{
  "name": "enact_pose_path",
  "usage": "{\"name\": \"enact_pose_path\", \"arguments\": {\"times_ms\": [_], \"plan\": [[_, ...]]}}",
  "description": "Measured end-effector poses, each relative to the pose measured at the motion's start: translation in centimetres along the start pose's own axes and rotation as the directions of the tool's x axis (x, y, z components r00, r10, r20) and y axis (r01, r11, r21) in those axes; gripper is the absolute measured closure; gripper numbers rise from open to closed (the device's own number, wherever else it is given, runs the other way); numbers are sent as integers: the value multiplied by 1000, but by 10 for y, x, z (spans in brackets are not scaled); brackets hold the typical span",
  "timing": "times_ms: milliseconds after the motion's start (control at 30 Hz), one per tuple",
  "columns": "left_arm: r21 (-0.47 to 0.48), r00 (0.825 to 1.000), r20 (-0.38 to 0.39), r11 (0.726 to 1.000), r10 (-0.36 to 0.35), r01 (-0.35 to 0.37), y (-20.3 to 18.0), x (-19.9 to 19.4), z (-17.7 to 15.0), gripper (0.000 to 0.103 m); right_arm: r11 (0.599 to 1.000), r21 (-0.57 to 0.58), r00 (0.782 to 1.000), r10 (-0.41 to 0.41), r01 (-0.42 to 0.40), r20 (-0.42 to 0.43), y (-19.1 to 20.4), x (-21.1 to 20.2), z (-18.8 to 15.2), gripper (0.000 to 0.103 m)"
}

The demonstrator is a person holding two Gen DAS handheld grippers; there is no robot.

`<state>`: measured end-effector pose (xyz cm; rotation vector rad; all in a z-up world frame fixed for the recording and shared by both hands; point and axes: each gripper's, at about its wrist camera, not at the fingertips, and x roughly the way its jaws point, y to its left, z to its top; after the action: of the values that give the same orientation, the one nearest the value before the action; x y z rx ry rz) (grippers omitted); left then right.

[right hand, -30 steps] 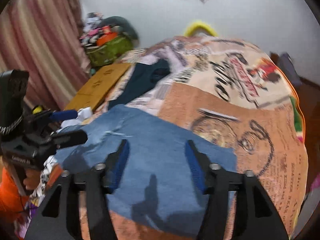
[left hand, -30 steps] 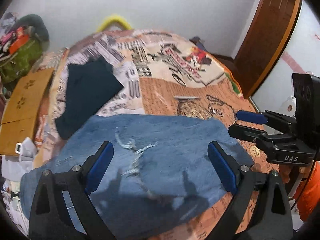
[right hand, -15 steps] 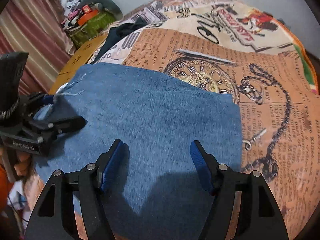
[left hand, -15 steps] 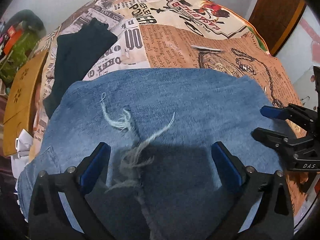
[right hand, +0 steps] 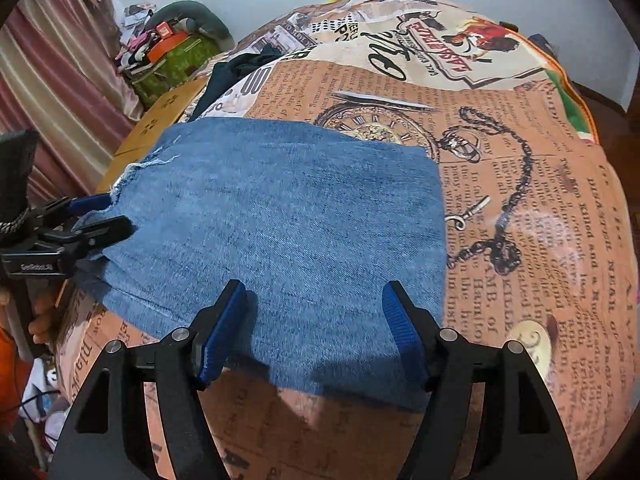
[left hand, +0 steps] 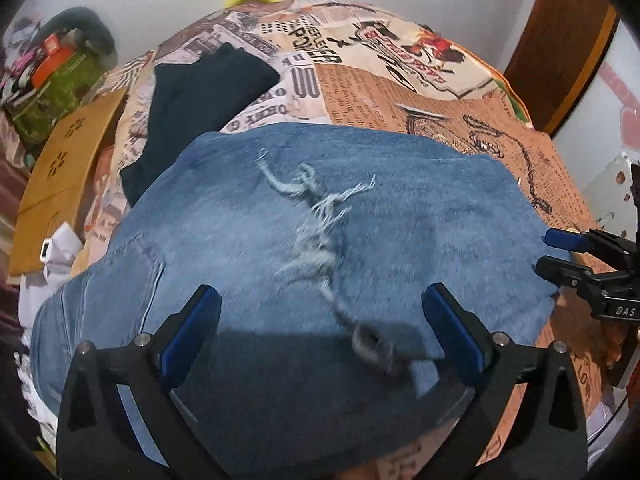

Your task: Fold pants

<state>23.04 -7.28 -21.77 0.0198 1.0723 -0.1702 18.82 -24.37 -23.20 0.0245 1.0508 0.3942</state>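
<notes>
The blue jeans (right hand: 288, 216) lie folded into a compact rectangle on the near part of the newspaper-print bedspread (right hand: 540, 184). The left gripper (left hand: 320, 336) and right gripper (right hand: 312, 320) hover spread wide, holding nothing. Folding looks nearly finished.

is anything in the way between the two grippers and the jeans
Nothing visible. The left gripper and right gripper both hang open directly over the jeans, with only bare denim between their fingers. The dark garment lies beyond the jeans.
</notes>
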Motion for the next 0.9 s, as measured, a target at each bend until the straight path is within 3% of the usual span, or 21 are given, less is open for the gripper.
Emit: {"name": "enact_pose_path", "arguments": {"times_ms": [233,367,567,733,833,900], "plan": [[-80,998,61,997,-13,18,19,-27,-12,0,995,-67,997,-66,68,33,17,-9,11,33],[-199,993,120,980,3,21,49,-56,-16,0,992,-101,993,-62,72,103,36,-22,20,33],[-371,977,186,928,107,-31,114,-95,-36,0,979,-195,983,-29,64,181,80,-31,36,32],[-468,966,146,875,212,-121,164,-107,-71,0,967,-256,982,35,13,183,114,-21,44,32],[-529,975,98,840,198,-118,190,-105,-94,0,962,-260,984,117,-78,137,132,-6,45,32],[-581,989,68,811,131,-68,206,-99,-112,0,960,-238,980,174,-147,97,138,3,45,32]]}}
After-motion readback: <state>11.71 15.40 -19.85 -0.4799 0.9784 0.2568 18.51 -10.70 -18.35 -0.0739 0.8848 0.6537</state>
